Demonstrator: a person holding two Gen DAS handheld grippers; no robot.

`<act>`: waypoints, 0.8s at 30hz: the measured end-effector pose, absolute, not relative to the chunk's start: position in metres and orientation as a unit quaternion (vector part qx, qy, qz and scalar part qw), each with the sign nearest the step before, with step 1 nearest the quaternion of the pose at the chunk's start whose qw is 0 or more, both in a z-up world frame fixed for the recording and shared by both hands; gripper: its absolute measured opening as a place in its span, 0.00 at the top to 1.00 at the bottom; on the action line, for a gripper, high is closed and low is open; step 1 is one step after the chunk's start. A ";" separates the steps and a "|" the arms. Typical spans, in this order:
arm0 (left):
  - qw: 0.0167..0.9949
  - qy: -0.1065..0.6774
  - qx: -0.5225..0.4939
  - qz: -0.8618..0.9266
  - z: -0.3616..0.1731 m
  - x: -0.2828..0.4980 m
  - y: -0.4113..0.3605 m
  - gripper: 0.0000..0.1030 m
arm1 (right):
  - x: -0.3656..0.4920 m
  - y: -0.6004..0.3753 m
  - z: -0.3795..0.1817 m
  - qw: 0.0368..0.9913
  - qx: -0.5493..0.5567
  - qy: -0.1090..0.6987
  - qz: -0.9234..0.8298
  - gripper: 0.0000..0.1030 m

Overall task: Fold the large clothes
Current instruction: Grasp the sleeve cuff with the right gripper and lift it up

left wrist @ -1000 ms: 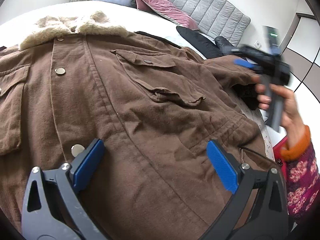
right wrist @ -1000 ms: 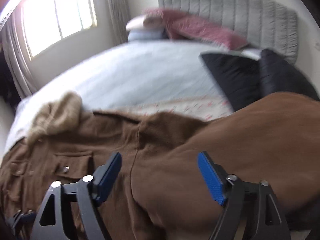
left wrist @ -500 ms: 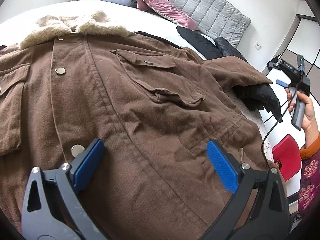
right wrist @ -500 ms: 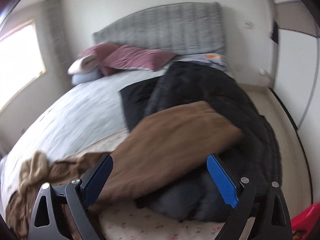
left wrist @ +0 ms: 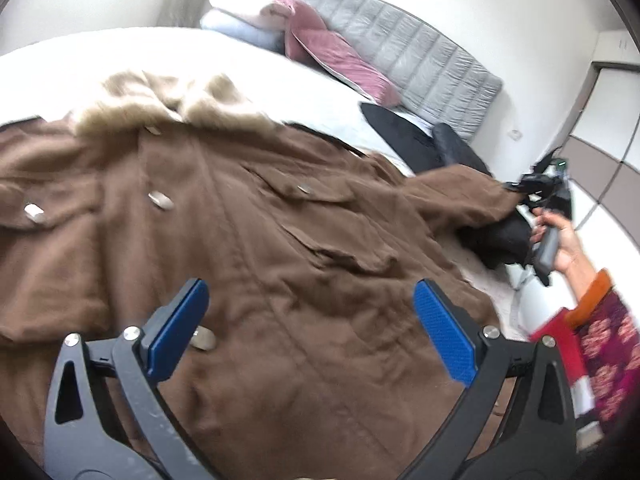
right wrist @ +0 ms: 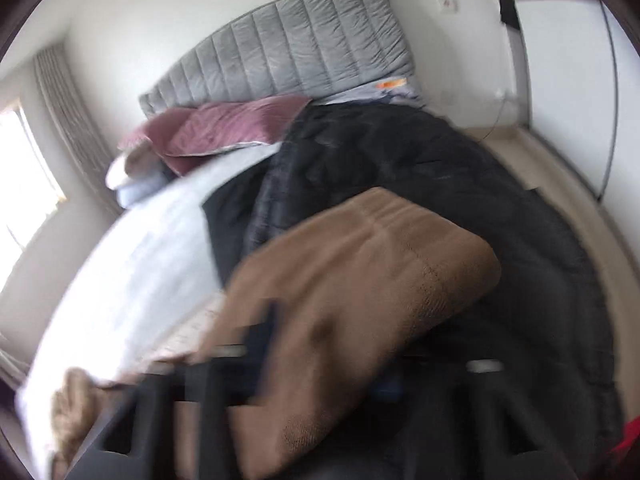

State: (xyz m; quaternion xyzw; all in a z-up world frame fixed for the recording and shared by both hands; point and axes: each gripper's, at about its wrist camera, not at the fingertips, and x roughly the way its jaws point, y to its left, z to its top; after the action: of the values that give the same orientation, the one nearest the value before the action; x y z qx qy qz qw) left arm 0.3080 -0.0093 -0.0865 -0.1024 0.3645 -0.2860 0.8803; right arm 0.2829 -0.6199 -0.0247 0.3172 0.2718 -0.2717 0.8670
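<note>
Left gripper [left wrist: 310, 326] fingers spread wide, holding nothing, above the brown coat [left wrist: 248, 240] lower front. Right gripper [right wrist: 320, 384] is motion-blurred at the sleeve [right wrist: 360, 280]: can't tell if it grips. For a clean fold, I'd pinch the cuff end and carry the sleeve flat across the chest. Count: one coat, one black jacket [right wrist: 400, 168] beyond the fingers, two pink pillows [left wrist: 336, 60].

Black quilt [right wrist: 460, 184] under brown sleeve [right wrist: 360, 280], white bedsheet [left wrist: 120, 56] open beyond collar

Brown coat [left wrist: 248, 248] with pale fur collar [left wrist: 168, 104] lies front-up, spread across the bed.
</note>
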 end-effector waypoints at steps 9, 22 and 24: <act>0.904 0.361 -0.093 -0.209 -0.079 0.323 0.028 0.01 | 0.315 -0.507 0.086 0.946 0.214 0.198 -0.138 0.95; 0.898 0.358 -0.203 -0.154 -0.088 0.346 0.109 0.01 | 0.399 -0.238 0.106 0.950 0.132 0.248 0.134 0.95; 0.896 0.356 -0.221 -0.145 -0.091 0.349 0.120 0.01 | 0.408 -0.199 0.085 0.942 0.119 0.271 0.159 0.94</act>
State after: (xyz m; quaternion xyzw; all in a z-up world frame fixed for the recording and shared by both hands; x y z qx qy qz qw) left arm 0.3492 0.1203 -0.0911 -0.2215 0.3562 -0.1449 0.8962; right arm 0.4078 -0.1987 0.0847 0.1186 0.2711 0.1591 0.9419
